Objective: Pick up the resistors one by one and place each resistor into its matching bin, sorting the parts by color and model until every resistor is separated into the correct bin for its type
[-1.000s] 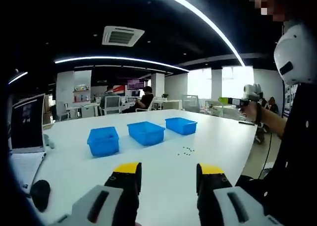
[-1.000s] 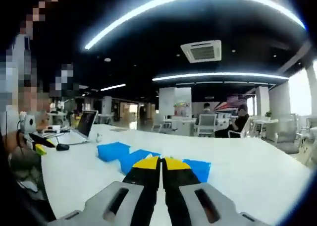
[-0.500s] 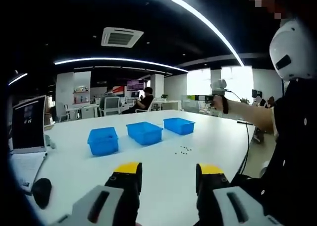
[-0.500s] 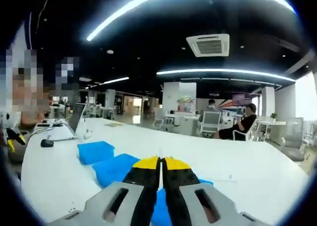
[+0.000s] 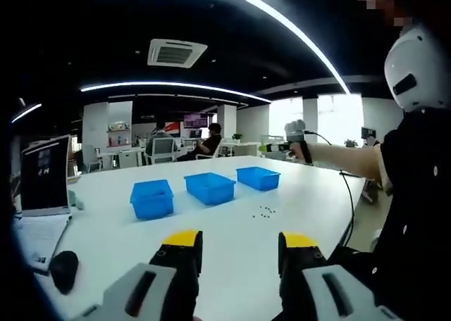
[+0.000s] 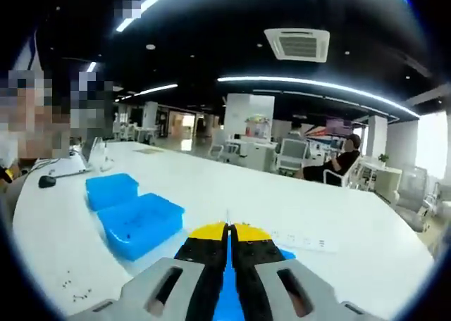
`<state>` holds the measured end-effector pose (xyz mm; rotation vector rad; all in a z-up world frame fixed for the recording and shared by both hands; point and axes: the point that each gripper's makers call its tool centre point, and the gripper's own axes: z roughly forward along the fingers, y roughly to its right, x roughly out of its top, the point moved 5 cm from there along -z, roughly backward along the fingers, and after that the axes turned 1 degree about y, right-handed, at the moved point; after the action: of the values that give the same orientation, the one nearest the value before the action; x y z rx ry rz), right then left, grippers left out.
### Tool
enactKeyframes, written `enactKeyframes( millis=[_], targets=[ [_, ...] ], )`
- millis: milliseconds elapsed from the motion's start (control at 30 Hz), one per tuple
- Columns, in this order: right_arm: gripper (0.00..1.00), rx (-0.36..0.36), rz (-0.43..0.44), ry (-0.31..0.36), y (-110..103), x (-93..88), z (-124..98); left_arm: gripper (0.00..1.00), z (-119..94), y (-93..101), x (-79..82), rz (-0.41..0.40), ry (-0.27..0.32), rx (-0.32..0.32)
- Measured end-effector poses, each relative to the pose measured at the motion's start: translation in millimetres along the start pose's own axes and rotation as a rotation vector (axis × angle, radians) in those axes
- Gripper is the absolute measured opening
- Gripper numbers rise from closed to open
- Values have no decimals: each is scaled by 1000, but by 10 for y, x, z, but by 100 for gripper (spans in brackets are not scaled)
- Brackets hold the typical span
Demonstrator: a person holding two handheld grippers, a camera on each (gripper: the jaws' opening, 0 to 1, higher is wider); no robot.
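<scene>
L cam faces table (image 5: pixel 232 243), R nearer bins (image 6: pixel 137 222)

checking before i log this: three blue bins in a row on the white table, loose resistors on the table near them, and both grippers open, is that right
Not quite. The three blue bins and the loose resistors on the white table are as you say, and the left gripper is open. But the right gripper is shut, its jaws pressed together with nothing between them, as the right gripper view shows.

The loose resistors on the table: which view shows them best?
The left gripper view: the resistors lie unobstructed on the white table near the blue bins. The right gripper view shows them as faint specks at its lower left edge.
</scene>
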<state>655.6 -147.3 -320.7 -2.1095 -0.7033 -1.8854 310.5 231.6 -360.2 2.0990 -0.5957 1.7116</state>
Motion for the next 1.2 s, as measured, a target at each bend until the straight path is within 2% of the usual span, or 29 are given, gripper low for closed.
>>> enactKeyframes(
  millis=[67,200,267,567,767,1000,1067,1200],
  targets=[
    [6,2,-4,-5,-18,-12,-5,45,-1,4,1,0,1,-4],
    [26,1,-25,2,-55,-2,-47,45,3,7,3,2,1,-8],
    [30,-6,-38,9,-65,17,-84,45,4,14,0,2,2,-13],
    [34,6,-44,45,-201,60,-392,45,26,11,7,0,9,-17],
    [36,55,-59,108,-430,11,-832,45,85,12,16,0,12,-26],
    [39,112,-43,146,-723,-147,-1405,45,207,33,32,4,16,-46],
    [39,114,-33,141,-809,-229,-1602,45,243,40,27,4,14,-54],
    [39,75,-20,116,-879,-367,-1914,46,301,44,2,14,-6,-61]
  ],
)
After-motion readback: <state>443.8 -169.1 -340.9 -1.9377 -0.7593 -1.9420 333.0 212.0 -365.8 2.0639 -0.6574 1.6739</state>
